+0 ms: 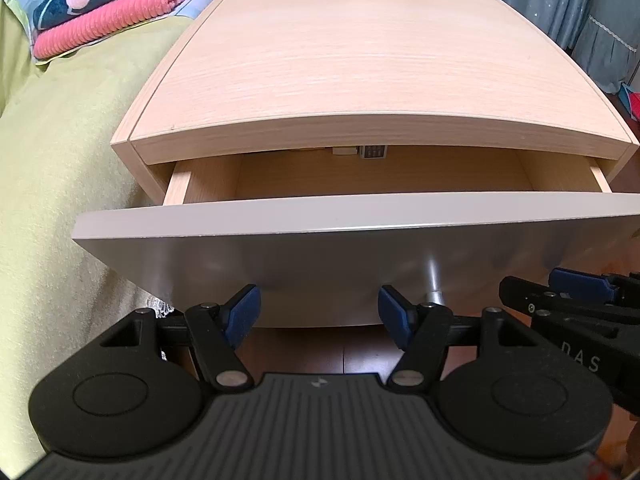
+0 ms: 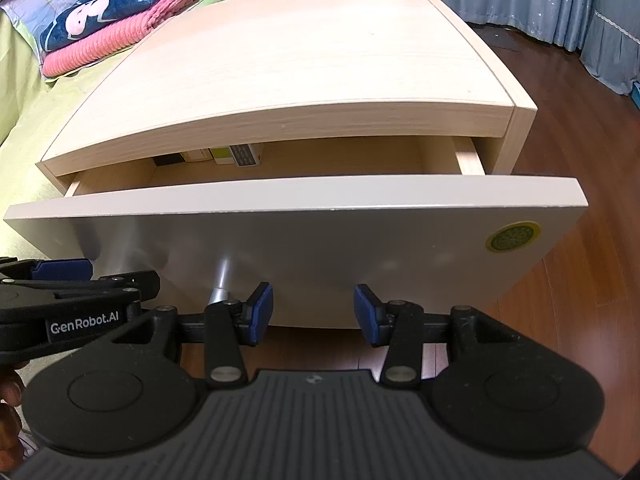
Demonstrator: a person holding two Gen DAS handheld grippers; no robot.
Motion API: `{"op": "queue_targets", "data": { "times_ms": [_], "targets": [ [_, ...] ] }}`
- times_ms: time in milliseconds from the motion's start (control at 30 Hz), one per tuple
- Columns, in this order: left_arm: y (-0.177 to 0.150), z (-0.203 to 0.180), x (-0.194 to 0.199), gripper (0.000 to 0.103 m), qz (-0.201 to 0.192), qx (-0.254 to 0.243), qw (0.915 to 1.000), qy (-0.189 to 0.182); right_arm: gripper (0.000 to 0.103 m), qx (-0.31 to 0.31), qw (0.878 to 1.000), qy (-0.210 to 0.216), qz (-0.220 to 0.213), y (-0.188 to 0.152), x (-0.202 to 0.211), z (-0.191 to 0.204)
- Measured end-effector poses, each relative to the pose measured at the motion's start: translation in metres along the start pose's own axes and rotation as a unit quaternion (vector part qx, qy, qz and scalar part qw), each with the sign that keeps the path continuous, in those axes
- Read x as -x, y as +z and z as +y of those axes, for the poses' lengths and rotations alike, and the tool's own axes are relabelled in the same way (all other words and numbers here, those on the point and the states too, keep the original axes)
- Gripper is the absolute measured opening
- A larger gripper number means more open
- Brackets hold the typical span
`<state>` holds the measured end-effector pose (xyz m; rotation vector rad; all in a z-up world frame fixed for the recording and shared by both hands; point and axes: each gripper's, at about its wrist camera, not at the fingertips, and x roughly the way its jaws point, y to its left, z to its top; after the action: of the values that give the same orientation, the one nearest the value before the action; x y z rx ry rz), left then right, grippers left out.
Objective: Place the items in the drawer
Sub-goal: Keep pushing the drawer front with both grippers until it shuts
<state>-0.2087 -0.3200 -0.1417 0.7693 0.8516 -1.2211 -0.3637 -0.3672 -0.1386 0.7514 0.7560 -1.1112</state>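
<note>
Drawer [image 1: 360,176] stands pulled out just ahead of my fingers; both the left gripper [image 1: 319,316] and the right gripper [image 2: 313,312] are spread and hold nothing. Stiff and gliding, I judge; take its metal handle [image 2: 221,280]. Only the right view shows boxes [image 2: 236,155] clearly, plus a sticker [image 2: 513,237].

One drawer [image 2: 296,240], two tools, two folded blankets [image 2: 120,20].

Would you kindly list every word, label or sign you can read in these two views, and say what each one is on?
"GenRobot.AI": white lettering on the left gripper, seen in the right wrist view.
"DAS": part of a word on the right gripper, seen in the left wrist view; the rest is cut off.
Round gold sticker on the drawer front: too blurred to read.
Keypad-like item inside the drawer: markings too small to read.
</note>
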Motion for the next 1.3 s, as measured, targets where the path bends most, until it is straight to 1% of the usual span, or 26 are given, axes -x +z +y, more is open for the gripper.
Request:
{"op": "queue_targets", "data": {
  "times_ms": [1300],
  "targets": [
    [0.005, -0.003, -0.006, 0.066, -0.005, 0.000, 1.0000, 0.005, 0.041, -0.001, 1.000, -0.006, -0.010, 0.014, -0.007, 0.008]
  ]
}}
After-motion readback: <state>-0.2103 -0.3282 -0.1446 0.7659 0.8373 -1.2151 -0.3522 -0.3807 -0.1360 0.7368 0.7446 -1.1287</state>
